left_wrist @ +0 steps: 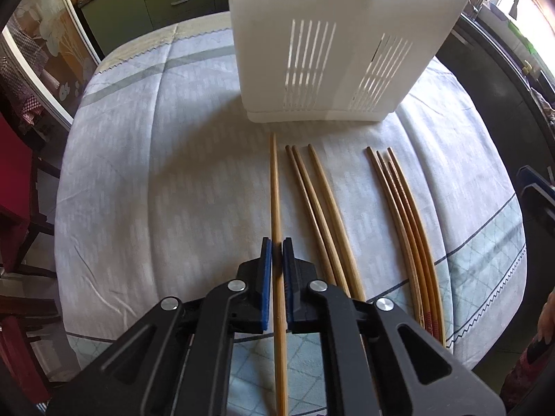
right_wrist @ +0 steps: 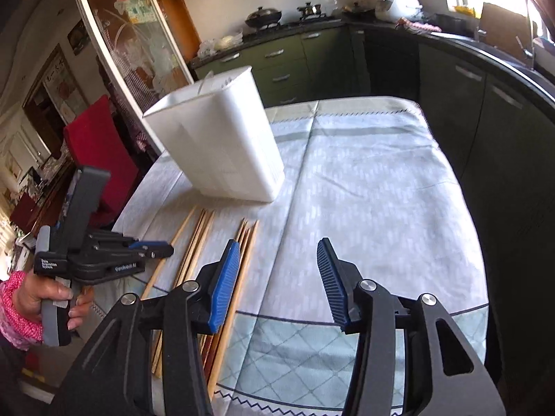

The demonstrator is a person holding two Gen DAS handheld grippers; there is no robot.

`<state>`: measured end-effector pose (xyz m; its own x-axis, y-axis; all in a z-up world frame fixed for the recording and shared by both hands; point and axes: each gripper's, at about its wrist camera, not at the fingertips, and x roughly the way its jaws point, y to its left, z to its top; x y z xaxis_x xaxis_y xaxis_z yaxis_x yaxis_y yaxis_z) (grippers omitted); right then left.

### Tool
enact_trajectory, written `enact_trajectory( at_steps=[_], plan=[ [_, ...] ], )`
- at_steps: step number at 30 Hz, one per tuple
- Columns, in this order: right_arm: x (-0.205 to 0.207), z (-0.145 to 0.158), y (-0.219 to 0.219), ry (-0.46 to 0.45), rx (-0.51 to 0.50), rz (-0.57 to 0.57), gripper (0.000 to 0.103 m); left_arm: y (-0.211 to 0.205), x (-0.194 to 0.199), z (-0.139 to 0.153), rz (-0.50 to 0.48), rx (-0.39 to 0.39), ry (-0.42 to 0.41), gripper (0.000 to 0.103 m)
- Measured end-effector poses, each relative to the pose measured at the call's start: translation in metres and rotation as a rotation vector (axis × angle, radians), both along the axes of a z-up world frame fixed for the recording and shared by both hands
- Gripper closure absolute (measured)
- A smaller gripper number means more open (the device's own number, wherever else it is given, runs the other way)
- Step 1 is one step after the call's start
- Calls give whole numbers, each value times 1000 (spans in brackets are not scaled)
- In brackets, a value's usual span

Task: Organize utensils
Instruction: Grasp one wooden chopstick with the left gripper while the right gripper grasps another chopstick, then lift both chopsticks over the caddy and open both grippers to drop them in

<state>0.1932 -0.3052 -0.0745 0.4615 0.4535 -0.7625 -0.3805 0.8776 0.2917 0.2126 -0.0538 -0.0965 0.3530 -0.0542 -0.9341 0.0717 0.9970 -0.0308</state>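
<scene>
Left tongs (left_wrist: pixel 276 242): pressed in on a single chopstick (left_wrist: pixel 275 190), which runs between the blue pads (left_wrist: pixel 266 277) along the line of the tongs. Its long axis points straight away toward the white holder (left_wrist: pixel 312 52), tip just short of the holder's base. Whether it is lifted off the cloth or only pinched in place cannot be told. Judgement: gripping it lengthwise near the thick end keeps the tip leading, ready to be raised and dropped into the holder.

Next to the right on the tabletop (left_wrist: pixel 156 173): a group of three chopsticks (left_wrist: pixel 312 201), lying flat, roughly parallel, tips toward the holder. Further right, well apart from that group: a tight bundle of darker chopsticks (left_wrist: pixel 406 215), same heading. Judgement: sorted by type and laid out with tips forward so each can be taken in the same way.

The holder stands upright beyond all the tips, slotted walls facing the camera; its opening is out of view.

Right tongs (right_wrist: pixel 279 274): spread wide, holding nothing, over bare cloth just right of the darker bundle. Judgement: waiting its turn.
</scene>
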Motion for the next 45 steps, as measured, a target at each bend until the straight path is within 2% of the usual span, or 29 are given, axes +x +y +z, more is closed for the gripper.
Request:
enact_trajectory(
  at_steps=[3,6,10,13,24,31,37,45],
  plan=[
    [12,-21,23,84,-65,50,60,12,-12,25,20,-5,-113,97],
    [23,-42,39,172,-70,76,74,24,-26,52,38,-23,-222,97],
    [30,-54,59,216,-96,103,88,37,-45,81,51,-17,-352,97],
    [32,-58,70,234,-124,114,88,42,-57,92,49,-17,-403,97],
    [36,-57,104,257,-262,133,93,52,-73,93,43,-41,-454,97],
    [40,-58,126,213,-331,130,94,50,-82,97,29,-31,-478,97],
    [30,-42,115,170,-220,110,96,54,-86,99,37,-26,-492,97],
    [-1,28,81,3,-43,81,96,57,-94,120,35,-44,-535,97]
  ],
)
